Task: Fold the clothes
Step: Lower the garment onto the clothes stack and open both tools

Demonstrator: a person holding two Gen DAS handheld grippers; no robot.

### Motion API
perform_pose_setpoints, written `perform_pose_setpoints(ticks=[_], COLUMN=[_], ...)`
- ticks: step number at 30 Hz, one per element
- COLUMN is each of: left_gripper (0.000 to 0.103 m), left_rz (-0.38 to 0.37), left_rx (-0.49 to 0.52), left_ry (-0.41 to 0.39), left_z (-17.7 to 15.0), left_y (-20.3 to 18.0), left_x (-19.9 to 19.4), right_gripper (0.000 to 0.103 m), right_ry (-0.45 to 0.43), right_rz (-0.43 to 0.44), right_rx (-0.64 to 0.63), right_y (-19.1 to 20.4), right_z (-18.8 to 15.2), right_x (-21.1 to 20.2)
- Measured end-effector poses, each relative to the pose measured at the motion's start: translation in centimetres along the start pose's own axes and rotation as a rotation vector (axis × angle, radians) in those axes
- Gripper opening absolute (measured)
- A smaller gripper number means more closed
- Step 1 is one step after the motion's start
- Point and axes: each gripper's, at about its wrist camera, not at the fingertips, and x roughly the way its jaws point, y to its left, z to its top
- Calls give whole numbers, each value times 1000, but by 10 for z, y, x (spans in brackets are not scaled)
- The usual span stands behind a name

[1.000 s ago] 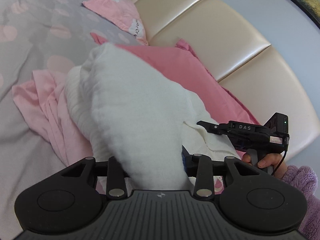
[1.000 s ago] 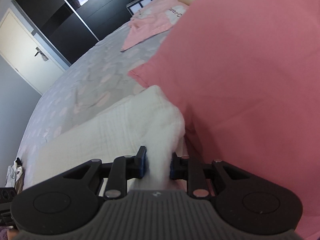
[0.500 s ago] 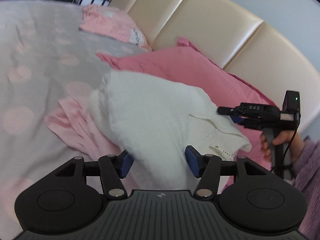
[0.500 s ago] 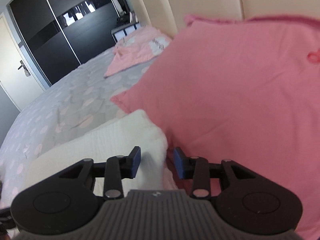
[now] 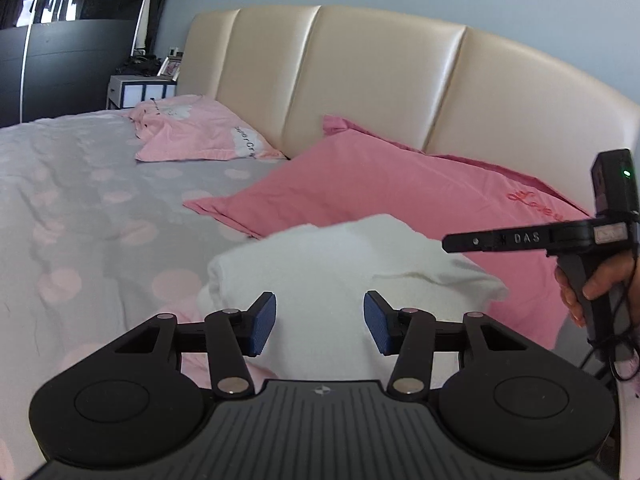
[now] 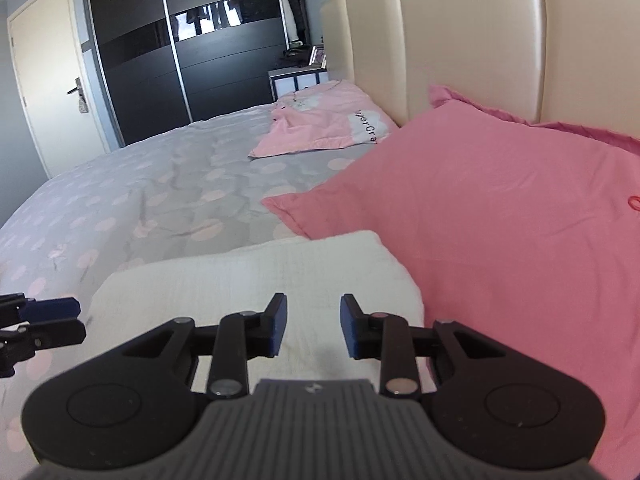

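A white folded garment (image 5: 340,264) (image 6: 256,280) lies on the bed against the front of a deep pink pillow (image 5: 380,188). A bit of pink clothing (image 5: 188,320) shows under its left edge. My left gripper (image 5: 320,320) hovers above the garment's near side, open, its jaws closing with nothing pressed between the blue pads. My right gripper (image 6: 312,324) hangs over the garment's other end, also open and closing on nothing. The left wrist view shows it from the side (image 5: 452,242), held by a hand (image 5: 600,288). The left gripper's tips (image 6: 60,316) show in the right wrist view.
The grey bedspread (image 5: 80,200) with pink dots stretches to the left. A light pink pillow (image 5: 192,132) lies farther up by the cream padded headboard (image 5: 360,72). A nightstand (image 5: 136,94), dark wardrobe (image 6: 180,48) and door (image 6: 48,80) stand beyond the bed.
Both grippers have let go of the white garment, opened and lifted away from it. The garment, earlier raised between them, now lies folded on the bed.
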Motion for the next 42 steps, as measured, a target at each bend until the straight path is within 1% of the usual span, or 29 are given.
perform_pose_setpoints(ticks=[2,4,7,8,9,12,16,19,21,22,24,30,32,33,34,36,39,40,42], left_gripper=[47,47,46,45,45,44,44,44,45,46,48,48,48,48,48,49,49,49,52], left_rz=[12,20,50,57,57,49,44,47,44,39,20,-68,-95,-95,-86,-74,-96,-102,-92], left_rx=[-3,2,-17,-22,-24,-48,-69,-44,-8,12,50,191,228,246,256,253,207,201,213], left_ry=[2,32,110,132,154,207,207,195,145,118,86,121,144,165,189,221,209,200,181], left_z=[6,10,5,1,-3,-14,-22,-18,-12,-10,-7,-19,-26,-29,-32,-33,-28,-25,-22], left_y=[4,8,17,20,24,34,40,35,29,24,14,-31,-43,-48,-50,-50,-43,-40,-36], left_x=[12,29,54,61,67,81,85,78,64,56,42,18,17,20,25,31,18,10,-6], right_gripper=[32,32,31,30,27,26,26,27,30,34,36,36,39,41,41,41,42,44,46], right_ry=[-9,-2,32,43,52,64,65,57,23,6,-17,-66,-52,-30,1,51,37,29,14], right_rz=[-18,-30,-28,-28,-31,-37,-44,-36,-31,-28,-22,-60,-65,-83,-100,-112,-95,-86,-72], right_rx=[25,55,110,114,107,85,47,47,32,27,21,-77,-108,-121,-127,-119,-97,-95,-99], right_y=[-1,-5,-17,-20,-21,-23,-18,-19,-17,-16,-12,4,8,9,9,8,13,15,23], right_z=[0,-4,-14,-19,-22,-31,-31,-26,-22,-20,-20,-31,-36,-40,-44,-49,-50,-49,-45], right_x=[15,33,61,68,75,90,94,86,73,64,47,0,-10,-10,-9,-6,-18,-24,-36])
